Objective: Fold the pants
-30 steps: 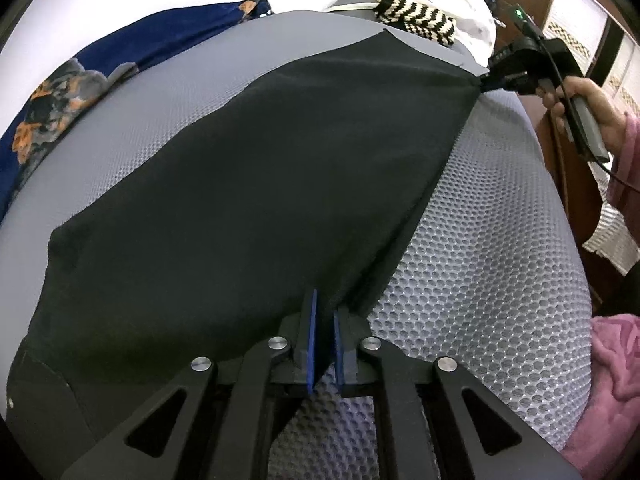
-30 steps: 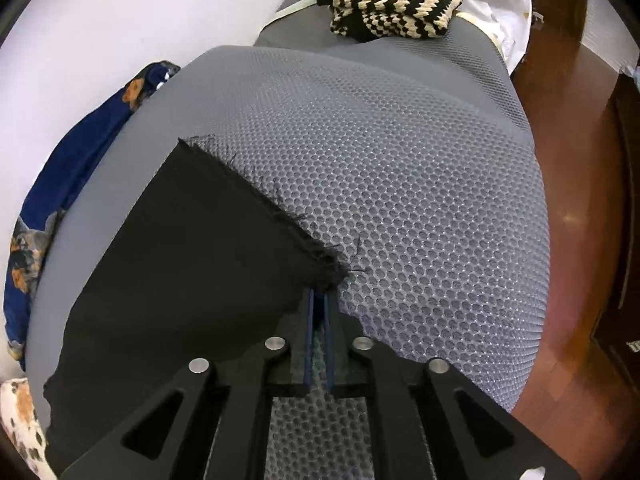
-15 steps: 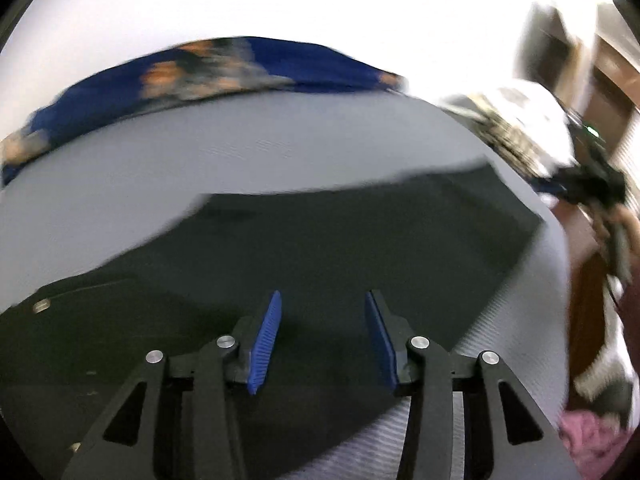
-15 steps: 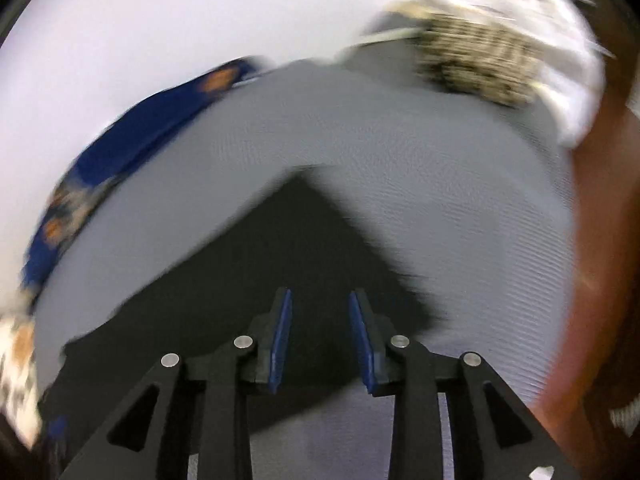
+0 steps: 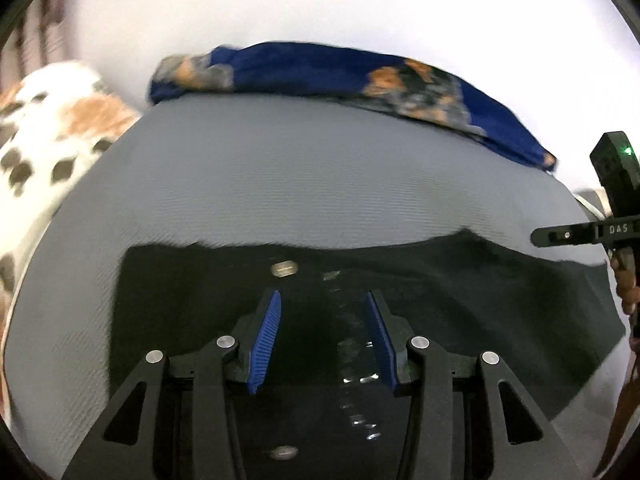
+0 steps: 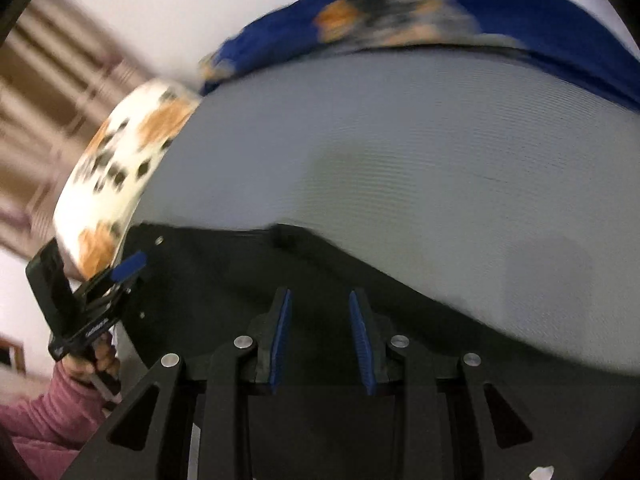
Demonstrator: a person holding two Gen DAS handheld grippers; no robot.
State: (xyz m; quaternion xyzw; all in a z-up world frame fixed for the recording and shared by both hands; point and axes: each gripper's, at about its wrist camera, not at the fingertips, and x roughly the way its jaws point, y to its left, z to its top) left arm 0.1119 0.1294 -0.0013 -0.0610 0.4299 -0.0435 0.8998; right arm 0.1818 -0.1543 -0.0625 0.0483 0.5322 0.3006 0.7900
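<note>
Left wrist view shows my left hand-held gripper (image 5: 324, 336) now partly open and empty over the black pants (image 5: 460, 300) on the grey bed (image 5: 320, 184); earlier both pinched the hems. My right hand-held gripper (image 6: 320, 336) released too, so this fold is laid.

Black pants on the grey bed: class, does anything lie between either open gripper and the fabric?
Nothing visible does. The left gripper and right gripper hover open directly over the black pants, whose surface is bare apart from its own button.
</note>
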